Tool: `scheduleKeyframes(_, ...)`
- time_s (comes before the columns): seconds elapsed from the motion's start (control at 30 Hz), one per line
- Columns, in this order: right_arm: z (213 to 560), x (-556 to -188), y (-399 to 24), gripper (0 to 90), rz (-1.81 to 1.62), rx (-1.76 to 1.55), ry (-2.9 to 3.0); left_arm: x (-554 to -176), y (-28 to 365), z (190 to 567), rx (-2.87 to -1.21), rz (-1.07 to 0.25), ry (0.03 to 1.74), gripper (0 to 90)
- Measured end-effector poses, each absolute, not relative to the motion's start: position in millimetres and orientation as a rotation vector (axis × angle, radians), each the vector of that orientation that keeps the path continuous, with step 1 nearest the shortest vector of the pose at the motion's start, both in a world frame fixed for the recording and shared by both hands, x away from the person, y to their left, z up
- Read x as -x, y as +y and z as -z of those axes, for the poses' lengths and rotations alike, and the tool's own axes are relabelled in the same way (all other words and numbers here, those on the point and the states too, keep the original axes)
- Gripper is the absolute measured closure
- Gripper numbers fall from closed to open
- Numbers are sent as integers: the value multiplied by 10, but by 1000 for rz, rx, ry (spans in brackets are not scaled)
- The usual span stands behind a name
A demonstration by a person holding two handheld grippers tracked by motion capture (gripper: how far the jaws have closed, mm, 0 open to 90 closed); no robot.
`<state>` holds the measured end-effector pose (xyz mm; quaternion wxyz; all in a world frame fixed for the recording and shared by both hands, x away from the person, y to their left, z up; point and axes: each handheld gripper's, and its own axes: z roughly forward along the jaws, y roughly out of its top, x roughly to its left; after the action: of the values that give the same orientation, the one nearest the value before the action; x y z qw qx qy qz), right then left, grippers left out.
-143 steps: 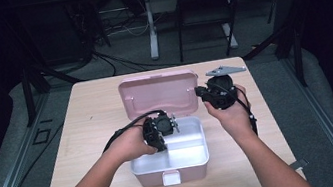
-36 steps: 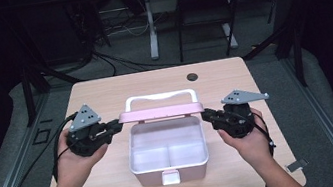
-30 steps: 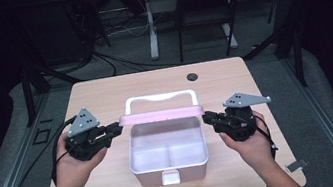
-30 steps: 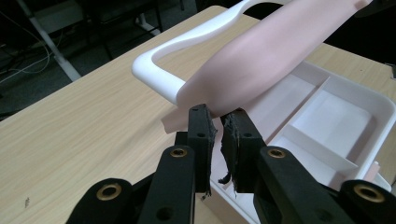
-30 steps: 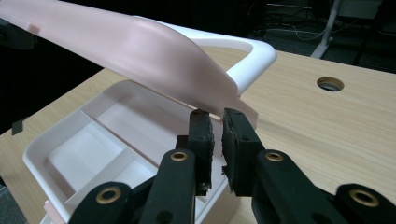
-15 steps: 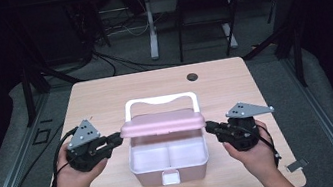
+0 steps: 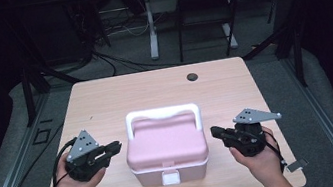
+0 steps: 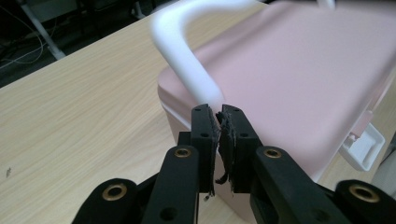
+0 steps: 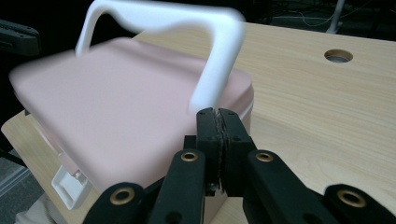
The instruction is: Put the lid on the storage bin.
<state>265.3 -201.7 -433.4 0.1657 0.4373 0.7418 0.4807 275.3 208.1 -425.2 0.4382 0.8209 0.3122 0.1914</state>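
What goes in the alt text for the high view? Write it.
A pink lidded box with a raised white handle sits closed on a wooden table. A shut hand-held gripper flanks each side: left hand-held gripper, right hand-held gripper.

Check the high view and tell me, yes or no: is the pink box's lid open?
No, the lid lies flat on the box, with the white handle standing up above it.

The box [image 7: 167, 146] sits between left gripper [image 7: 112, 147] and right gripper [image 7: 217, 131].
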Motion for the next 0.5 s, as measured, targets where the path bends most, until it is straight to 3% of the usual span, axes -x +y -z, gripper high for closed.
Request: scheduleKeyframes(0.5, 4367, -2702, -2056, 880, -1372, -1272, 2076, -2804, 2174, 4366, -2034, -451, 830, 813)
